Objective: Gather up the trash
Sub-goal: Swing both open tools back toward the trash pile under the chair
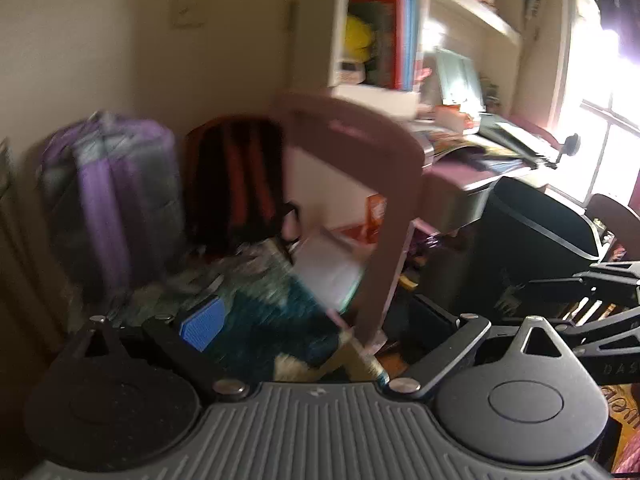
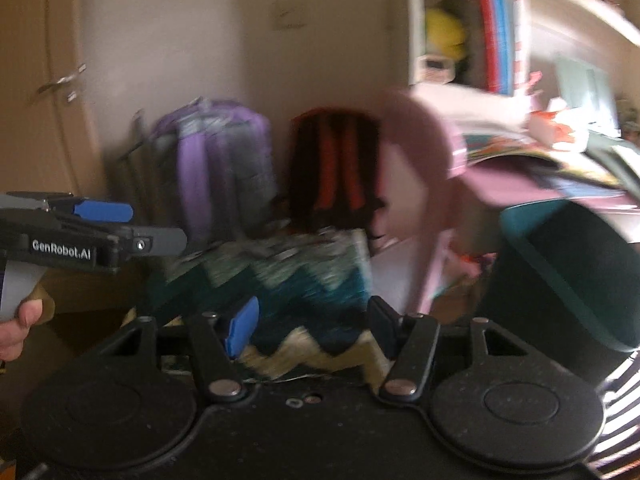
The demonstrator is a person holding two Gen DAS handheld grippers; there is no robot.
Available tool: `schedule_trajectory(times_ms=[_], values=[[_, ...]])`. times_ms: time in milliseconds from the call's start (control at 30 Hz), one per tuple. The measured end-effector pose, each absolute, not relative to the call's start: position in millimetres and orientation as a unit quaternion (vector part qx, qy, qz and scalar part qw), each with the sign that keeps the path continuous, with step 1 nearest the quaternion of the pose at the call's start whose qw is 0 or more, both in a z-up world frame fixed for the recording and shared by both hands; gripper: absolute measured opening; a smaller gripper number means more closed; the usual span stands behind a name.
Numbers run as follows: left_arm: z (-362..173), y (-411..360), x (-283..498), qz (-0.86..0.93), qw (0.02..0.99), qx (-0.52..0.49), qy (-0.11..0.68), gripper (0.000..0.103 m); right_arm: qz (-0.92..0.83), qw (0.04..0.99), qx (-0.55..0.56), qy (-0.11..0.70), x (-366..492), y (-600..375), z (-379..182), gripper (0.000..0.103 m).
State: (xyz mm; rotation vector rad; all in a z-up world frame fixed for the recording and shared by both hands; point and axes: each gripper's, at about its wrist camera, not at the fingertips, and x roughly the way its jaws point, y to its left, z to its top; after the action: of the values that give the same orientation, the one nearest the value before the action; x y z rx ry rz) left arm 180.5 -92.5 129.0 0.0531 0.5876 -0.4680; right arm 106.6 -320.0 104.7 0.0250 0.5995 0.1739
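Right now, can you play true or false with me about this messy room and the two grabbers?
1. The purple backpack stands left of the red and black backpack. True.
2. The right gripper holds a book. False: its jaws are open with nothing between them.
3. The left gripper is open. True.
4. The zigzag rug is all red. False: it is teal, grey and cream.
5. The yellow toy lies on the floor. False: it sits on a shelf.

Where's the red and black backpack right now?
In both wrist views the red and black backpack stands upright on the floor by the wall, right of the purple backpack and left of the pink chair.
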Motion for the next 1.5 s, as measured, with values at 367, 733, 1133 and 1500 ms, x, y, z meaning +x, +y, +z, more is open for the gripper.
schedule_trajectory(times_ms=[367, 733, 1133, 1500], values=[[30, 47, 194, -0.134, 0.929, 0.004, 0.346, 0.102, 0.2, 0.902, 0.004, 0.382, 164, -198, 5, 0.06], [-107, 172, 230, -0.025, 0.907, -0.014, 0.42, 0.102, 0.259, 0.853, -0.022, 0.452, 213, -106, -132, 0.06], [-288, 258, 261, 0.049, 0.852, -0.037, 0.52, 0.102, 0.292, 0.779, -0.052, 0.552, 256, -46, -300, 0.06], [-440, 292, 284, 0.058, 0.788, 0.005, 0.613, 0.102, 0.37, 0.677, -0.18, 0.611, 269, 24, -425, 0.06]])
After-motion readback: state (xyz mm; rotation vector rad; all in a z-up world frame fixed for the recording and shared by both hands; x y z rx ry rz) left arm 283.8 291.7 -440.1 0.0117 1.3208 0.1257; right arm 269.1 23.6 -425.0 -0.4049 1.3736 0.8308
